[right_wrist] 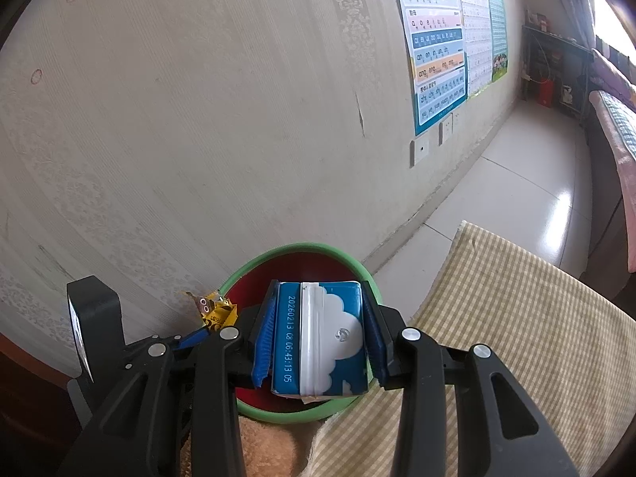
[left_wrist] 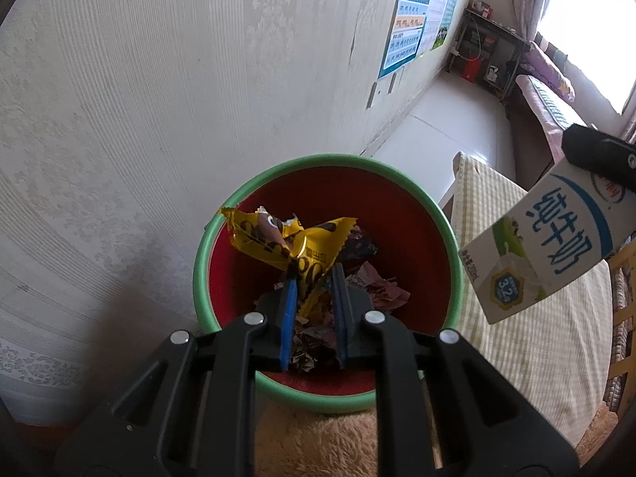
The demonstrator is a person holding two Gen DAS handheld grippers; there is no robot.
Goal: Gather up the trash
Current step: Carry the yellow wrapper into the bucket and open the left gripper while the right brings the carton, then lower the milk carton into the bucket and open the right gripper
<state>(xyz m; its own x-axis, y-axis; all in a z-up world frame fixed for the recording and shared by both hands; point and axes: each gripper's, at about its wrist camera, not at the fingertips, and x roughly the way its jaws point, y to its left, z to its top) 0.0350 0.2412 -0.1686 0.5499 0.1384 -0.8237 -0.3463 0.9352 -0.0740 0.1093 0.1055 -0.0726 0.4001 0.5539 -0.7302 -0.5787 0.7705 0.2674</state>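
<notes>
A red bin with a green rim (left_wrist: pixel 222 218) stands by the wall and holds several crumpled wrappers. My left gripper (left_wrist: pixel 314 274) hangs over its mouth, shut on a yellow snack wrapper (left_wrist: pixel 274 238) that sticks out past the blue pads. At the right of that view a blue-and-white milk carton (left_wrist: pixel 556 246) floats above the bin's edge in the other gripper. In the right wrist view my right gripper (right_wrist: pixel 320 290) is shut on that milk carton (right_wrist: pixel 322 338), above the bin's rim (right_wrist: pixel 254 266). The left gripper (right_wrist: pixel 194 336) and yellow wrapper (right_wrist: pixel 216 312) show at lower left.
A wallpapered wall (left_wrist: pixel 159 99) stands close behind the bin. A yellow checked cloth (right_wrist: pixel 497 338) covers the surface to the right, and a fuzzy beige fabric (left_wrist: pixel 318 445) lies under the bin's near side. White floor tiles (right_wrist: pixel 528 183), posters, a shelf and a bed lie farther off.
</notes>
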